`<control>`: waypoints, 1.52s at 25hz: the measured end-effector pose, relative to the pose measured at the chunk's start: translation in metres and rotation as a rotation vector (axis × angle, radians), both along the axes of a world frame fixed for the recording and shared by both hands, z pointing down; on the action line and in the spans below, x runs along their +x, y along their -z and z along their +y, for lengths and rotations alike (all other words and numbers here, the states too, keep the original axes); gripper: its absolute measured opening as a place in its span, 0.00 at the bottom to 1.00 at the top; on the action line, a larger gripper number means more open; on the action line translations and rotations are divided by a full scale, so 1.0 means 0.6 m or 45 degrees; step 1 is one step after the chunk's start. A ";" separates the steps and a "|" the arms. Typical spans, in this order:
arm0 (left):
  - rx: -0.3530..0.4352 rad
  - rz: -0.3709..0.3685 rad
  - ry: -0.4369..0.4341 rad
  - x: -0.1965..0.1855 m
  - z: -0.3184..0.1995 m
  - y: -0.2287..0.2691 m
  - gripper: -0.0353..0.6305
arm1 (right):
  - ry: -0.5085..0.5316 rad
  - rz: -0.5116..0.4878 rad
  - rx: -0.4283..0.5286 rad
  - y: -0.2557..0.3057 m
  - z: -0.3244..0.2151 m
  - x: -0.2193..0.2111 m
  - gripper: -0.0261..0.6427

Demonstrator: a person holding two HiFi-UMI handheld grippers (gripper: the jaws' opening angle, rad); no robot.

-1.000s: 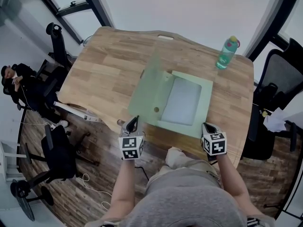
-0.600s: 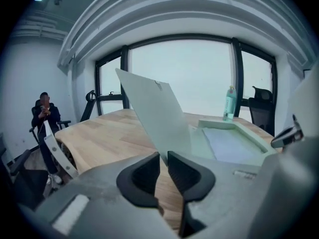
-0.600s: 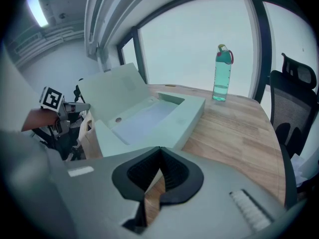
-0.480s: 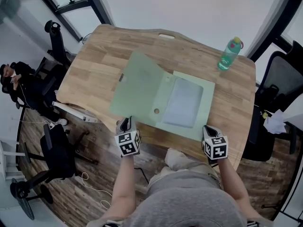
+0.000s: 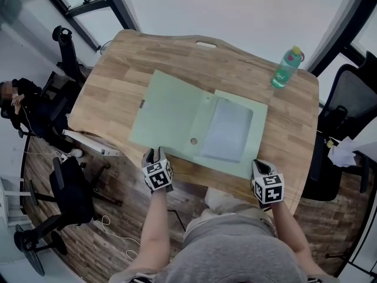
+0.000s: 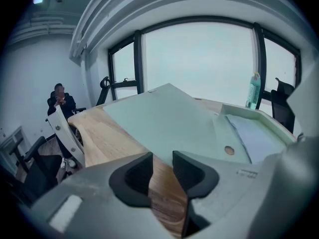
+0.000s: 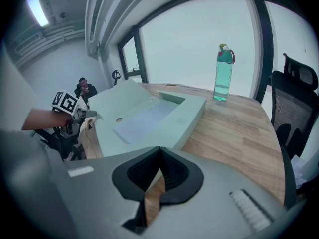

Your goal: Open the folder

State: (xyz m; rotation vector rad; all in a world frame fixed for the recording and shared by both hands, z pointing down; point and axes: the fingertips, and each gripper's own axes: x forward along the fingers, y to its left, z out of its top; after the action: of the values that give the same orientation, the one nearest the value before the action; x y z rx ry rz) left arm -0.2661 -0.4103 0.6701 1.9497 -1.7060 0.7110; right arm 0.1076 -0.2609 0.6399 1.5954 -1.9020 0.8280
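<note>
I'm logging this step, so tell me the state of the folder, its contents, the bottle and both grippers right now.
folder: open, cover lying flat on the table.
paper: lying flat inside the folder's right half.
bottle: upright, lid on.
left gripper: jaws apart, have just been opening, nothing between them.
right gripper: jaws together, empty.

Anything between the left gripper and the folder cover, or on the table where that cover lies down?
Nothing visible. The left gripper sits right at the near edge of the cover; its jaws have just been opening and grip nothing. The cover lies on bare table; the bottle stands at the far right corner.
</note>
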 end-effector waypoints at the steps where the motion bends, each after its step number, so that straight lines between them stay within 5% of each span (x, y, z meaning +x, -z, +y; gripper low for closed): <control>1: -0.010 -0.003 0.008 -0.002 -0.002 -0.005 0.24 | 0.000 -0.001 -0.001 0.000 0.000 0.000 0.04; 8: -0.080 -0.149 -0.036 -0.006 -0.008 -0.054 0.26 | 0.000 -0.009 -0.005 0.000 0.000 0.001 0.04; 27: -0.144 -0.158 -0.064 -0.004 -0.010 -0.060 0.26 | 0.001 0.000 0.002 0.000 -0.001 -0.001 0.04; 38: 0.036 -0.076 -0.095 0.010 -0.004 0.028 0.26 | 0.006 0.030 0.019 0.003 -0.002 -0.003 0.04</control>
State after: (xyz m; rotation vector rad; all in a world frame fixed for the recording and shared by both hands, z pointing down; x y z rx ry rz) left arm -0.2599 -0.4127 0.6535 2.0396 -1.6941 0.7838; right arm 0.1060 -0.2621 0.6380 1.6016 -1.8993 0.7916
